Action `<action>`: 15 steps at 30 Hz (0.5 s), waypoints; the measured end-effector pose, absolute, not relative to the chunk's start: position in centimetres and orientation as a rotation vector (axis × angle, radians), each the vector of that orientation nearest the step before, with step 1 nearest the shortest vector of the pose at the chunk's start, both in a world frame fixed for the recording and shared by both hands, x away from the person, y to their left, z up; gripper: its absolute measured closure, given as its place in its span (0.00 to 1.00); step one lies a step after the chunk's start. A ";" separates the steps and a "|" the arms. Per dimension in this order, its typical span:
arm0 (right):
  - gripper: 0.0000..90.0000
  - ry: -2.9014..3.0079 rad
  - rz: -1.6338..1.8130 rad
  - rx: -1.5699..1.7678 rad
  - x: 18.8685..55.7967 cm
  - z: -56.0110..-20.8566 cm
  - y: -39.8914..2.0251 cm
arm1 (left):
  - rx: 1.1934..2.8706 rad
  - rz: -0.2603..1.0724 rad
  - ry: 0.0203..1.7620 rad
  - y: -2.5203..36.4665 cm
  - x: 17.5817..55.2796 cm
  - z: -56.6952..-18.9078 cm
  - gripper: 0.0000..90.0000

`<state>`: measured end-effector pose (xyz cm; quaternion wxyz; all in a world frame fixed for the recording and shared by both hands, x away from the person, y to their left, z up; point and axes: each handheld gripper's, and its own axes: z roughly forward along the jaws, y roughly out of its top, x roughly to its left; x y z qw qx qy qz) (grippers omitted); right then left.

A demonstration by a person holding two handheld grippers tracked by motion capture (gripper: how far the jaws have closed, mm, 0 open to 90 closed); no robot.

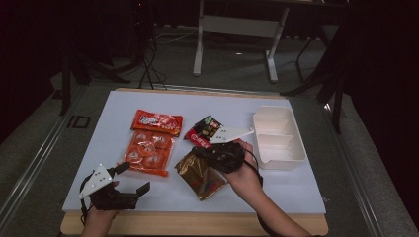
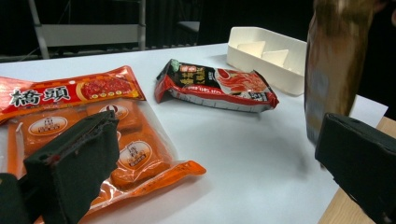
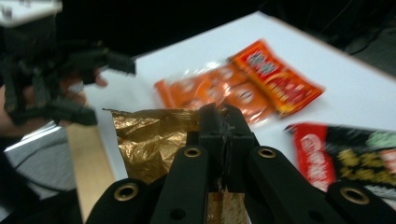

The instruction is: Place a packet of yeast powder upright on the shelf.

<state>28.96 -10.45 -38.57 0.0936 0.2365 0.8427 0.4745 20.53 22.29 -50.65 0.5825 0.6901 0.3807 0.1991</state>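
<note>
Right gripper view showed the right gripper (image 3: 223,122) with its black jaws clamped together on the top edge of a crinkled gold foil pouch (image 3: 149,140), which hung off the table from that grip. From the high view the same pouch (image 1: 200,174) was a brown-gold, glossy bag with a red patch low on its face, held near the white table's (image 1: 276,190) front edge; its print could not be read. Just behind it lay a red and black snack packet (image 2: 217,86) with small, unreadable lettering, flat and pillow-shaped. Farther left sat a clear-fronted orange pack (image 2: 84,126) of individually wrapped round pieces, its red header bearing the large white characters "橋頭". A cream plastic tray (image 1: 291,153) with two compartments stood at the right side of the table. The left gripper (image 1: 129,177) rested at the near left corner, its foam-padded jaws spread apart and holding nothing.
</note>
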 end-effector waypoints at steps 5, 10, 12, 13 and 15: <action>0.99 2.425 1.436 0.720 29.9 -36.5 -11.4 | 1.612 0.466 0.890 22.3 20.5 -50.7 0.00; 0.99 2.351 1.450 0.758 31.1 -34.9 -12.6 | 1.612 0.464 0.891 22.3 20.6 -50.7 0.00; 0.99 2.329 1.447 0.776 31.5 -34.5 -13.1 | 1.611 0.462 0.892 22.3 20.6 -50.7 0.00; 0.99 2.313 1.443 0.788 31.8 -34.2 -13.4 | 1.609 0.462 0.891 22.3 20.6 -50.7 0.00; 0.99 2.289 1.443 0.810 32.4 -33.8 -14.0 | 1.609 0.463 0.894 22.3 20.6 -50.7 0.00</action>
